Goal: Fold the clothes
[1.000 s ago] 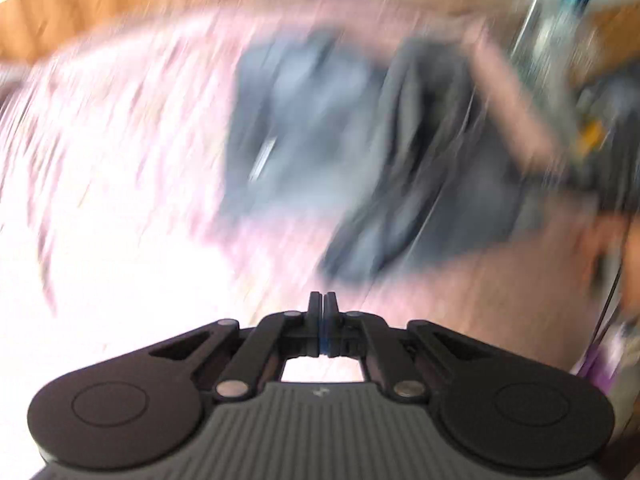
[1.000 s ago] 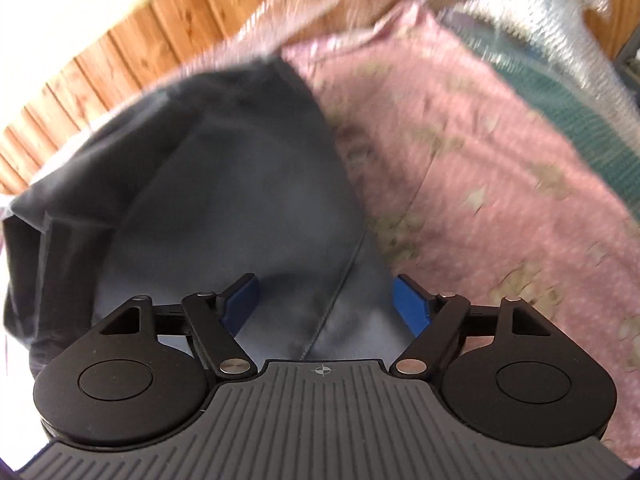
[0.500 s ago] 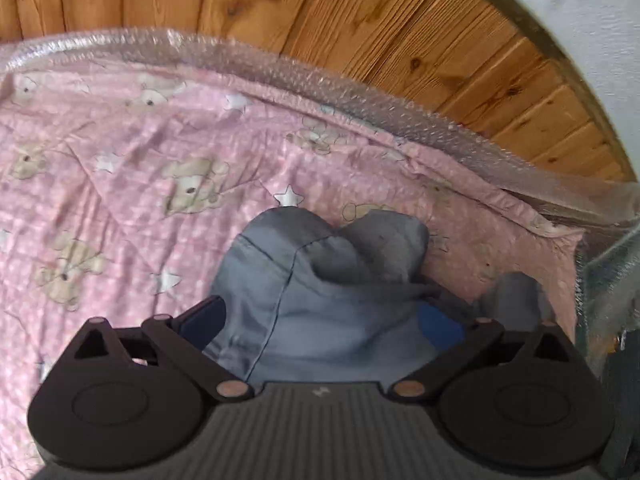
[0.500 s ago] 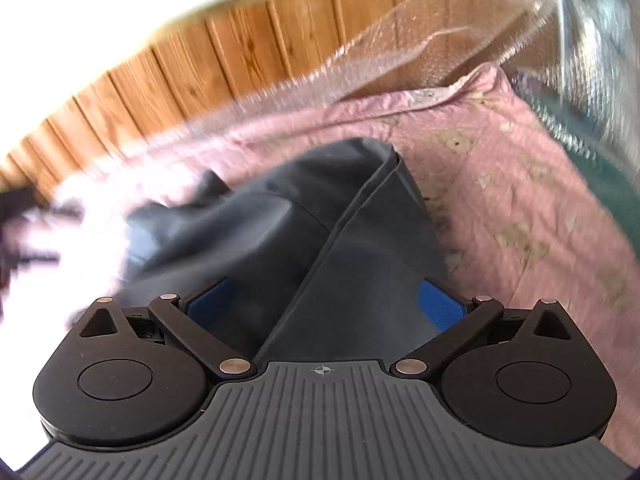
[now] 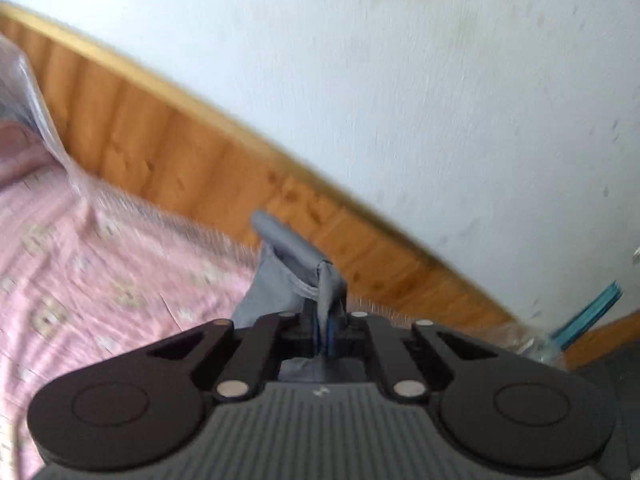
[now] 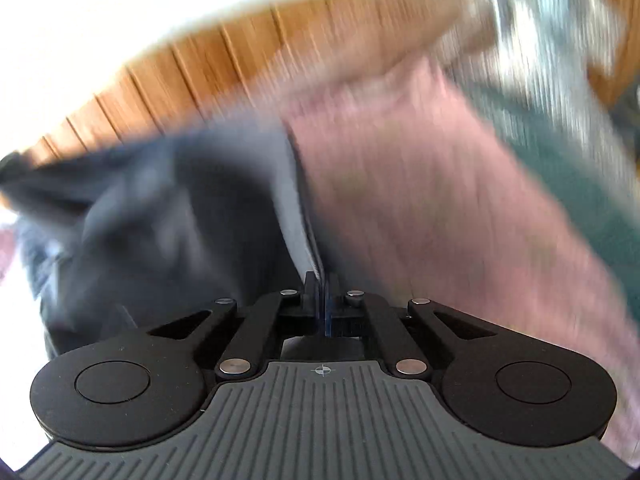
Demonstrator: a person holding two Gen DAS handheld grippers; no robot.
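Right wrist view heavily motion-blurred: grey garment [image 6: 160, 216] smeared, pink sheet [image 6: 420, 200] print unreadable. In the left view, gripper body hides the garment's lower part, teal object [image 5: 588, 316] cut off at right edge.

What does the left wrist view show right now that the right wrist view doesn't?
Only the left wrist view: the left gripper shut on a bunched edge of the grey garment, a broad white wall and a teal object at the right edge.

Only the right wrist view: the right gripper shut on the garment's edge, the garment's dark bulk spreading left, and a green cover beyond the pink sheet.

Both: the garment, the pink sheet, the wood panelling.
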